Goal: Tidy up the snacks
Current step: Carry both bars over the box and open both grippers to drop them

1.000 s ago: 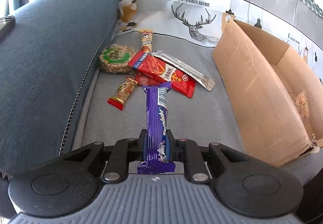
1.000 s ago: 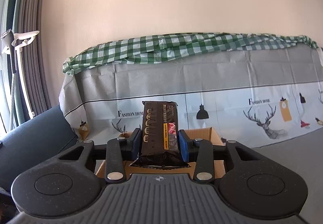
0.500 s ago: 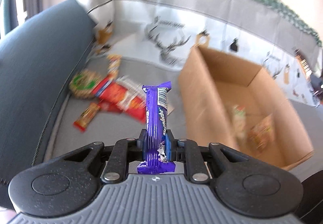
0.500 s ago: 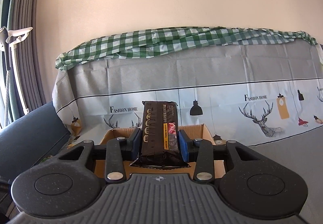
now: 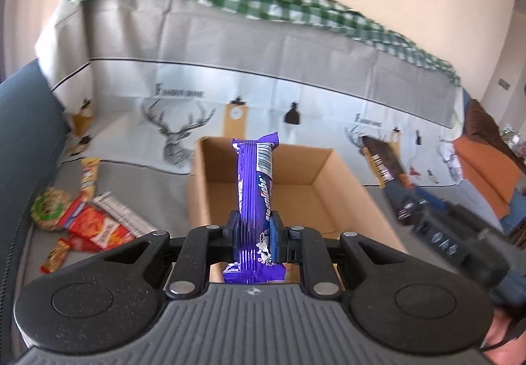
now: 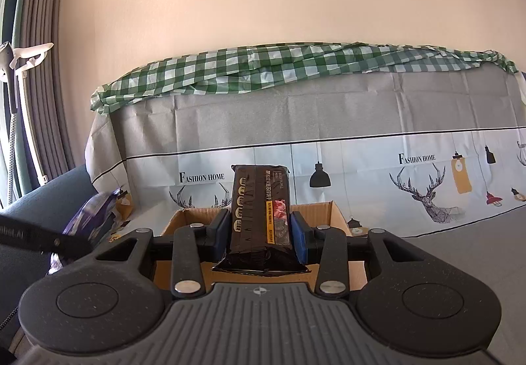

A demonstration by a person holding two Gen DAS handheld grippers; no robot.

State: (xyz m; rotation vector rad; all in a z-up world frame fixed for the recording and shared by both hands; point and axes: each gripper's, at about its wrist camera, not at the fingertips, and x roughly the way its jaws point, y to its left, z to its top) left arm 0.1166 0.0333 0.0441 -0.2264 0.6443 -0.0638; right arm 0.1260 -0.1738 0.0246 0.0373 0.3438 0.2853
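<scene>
Cardboard box (image 5: 332,197) sits dead ahead of our left claw (image 5: 254,228), gripping the purple bar (image 5: 254,187) upright; right claw (image 6: 259,233), gripping the black pack (image 6: 259,207), hovers at its near-right edge.

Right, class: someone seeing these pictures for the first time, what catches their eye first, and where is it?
Probably the purple chocolate bar, upright in the left claw in front of the open cardboard box. Next, the black snack pack clamped in the right claw. Then the loose snacks on the grey sofa seat, left of the box.
</scene>
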